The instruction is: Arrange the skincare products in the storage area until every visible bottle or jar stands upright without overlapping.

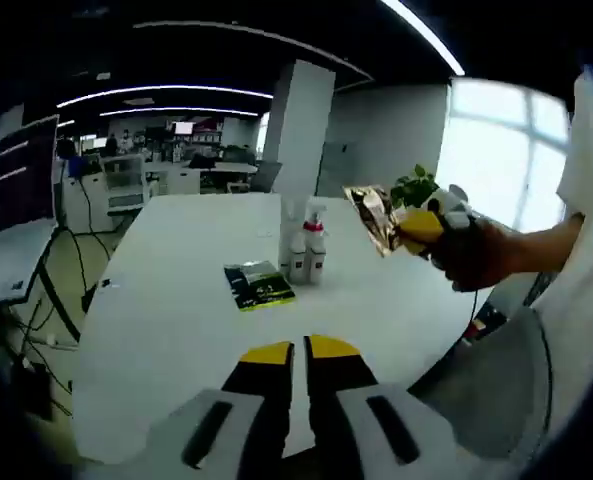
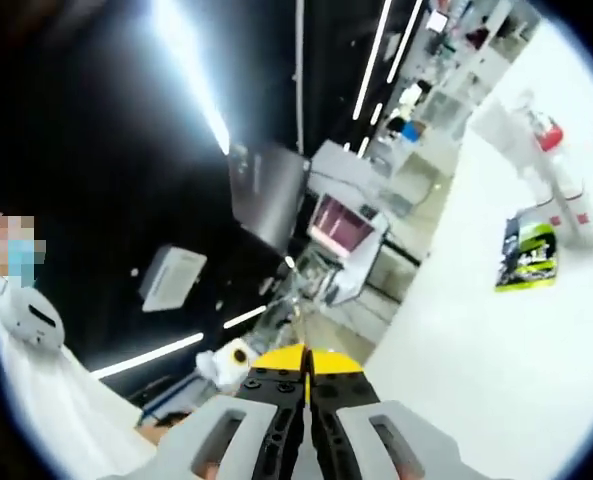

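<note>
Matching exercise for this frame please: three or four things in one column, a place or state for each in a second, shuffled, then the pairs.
Things:
1. crinkled gold foil sachet
2. flat black-and-green packet
3. white spray bottles with red collars
4. left gripper

Places or states:
A. standing upright on the white table
B. held in the air by the right gripper
C. lying flat on the table
D. shut, holding nothing

Pairs: 1-B, 2-C, 3-A, 4-D

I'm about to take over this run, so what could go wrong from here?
1. The right gripper pinches a crinkly gold sachet by one edge in the air; it may slip out.
2. The white bottles stand packed together, so setting anything near could topple them.
3. The green-black packet lies flat beside them and may get overlapped.
</note>
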### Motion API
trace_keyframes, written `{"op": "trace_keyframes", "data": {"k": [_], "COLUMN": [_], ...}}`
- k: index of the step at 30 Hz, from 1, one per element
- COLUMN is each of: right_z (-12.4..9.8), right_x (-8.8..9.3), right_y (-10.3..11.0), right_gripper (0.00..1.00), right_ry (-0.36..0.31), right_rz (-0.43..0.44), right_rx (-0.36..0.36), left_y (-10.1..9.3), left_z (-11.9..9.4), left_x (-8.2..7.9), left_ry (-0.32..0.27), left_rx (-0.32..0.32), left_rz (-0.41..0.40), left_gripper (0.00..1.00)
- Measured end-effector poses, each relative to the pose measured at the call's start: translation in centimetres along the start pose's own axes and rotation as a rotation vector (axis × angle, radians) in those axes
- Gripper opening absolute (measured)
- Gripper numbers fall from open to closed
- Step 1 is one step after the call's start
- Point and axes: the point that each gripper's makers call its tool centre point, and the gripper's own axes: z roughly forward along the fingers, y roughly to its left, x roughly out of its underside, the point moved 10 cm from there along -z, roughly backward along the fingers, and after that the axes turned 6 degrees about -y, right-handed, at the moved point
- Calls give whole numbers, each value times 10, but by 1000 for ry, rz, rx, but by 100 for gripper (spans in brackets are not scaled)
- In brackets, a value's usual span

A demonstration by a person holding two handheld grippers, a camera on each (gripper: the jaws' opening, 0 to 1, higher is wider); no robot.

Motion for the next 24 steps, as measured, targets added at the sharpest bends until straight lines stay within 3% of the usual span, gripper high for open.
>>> {"op": "trace_keyframes", "data": {"k": [2, 4, 5, 7, 8, 9, 10, 14, 17, 24], "right_z": [6, 10, 11, 12, 12, 12, 12, 17, 25, 44], "right_x": [-1, -2, -2, -1, 1, 3, 6, 16, 18, 11], "right_y": [0, 0, 1, 1, -3, -5, -10, -19, -23, -33], "right_gripper": [0, 0, 0, 0, 0, 0, 0, 0, 0, 0], "right_ry": [1, 6, 5, 0, -6, -10, -20, -7, -17, -41], "right_rz": [6, 10, 10, 10, 15, 20, 46, 83, 110, 116], "right_rx": [4, 8, 9, 12, 22, 25, 41, 74, 83, 122], "left_y": [-4, -6, -7, -13, -14, -9, -8, -6, -2, 1], "left_z": [11, 18, 20, 21, 20, 19, 19, 22, 21, 19], "left_x": [15, 28, 33, 39, 37, 31, 32, 48, 48, 51], "left_ry": [160, 260, 276, 330, 308, 216, 214, 369, 355, 382], "left_rx": [-16, -15, -27, 38, 41, 20, 21, 38, 23, 16], "left_rz": [178, 378, 420, 368, 320, 268, 258, 313, 288, 273], "left_gripper": [0, 0, 0, 0, 0, 0, 0, 0, 0, 0]}}
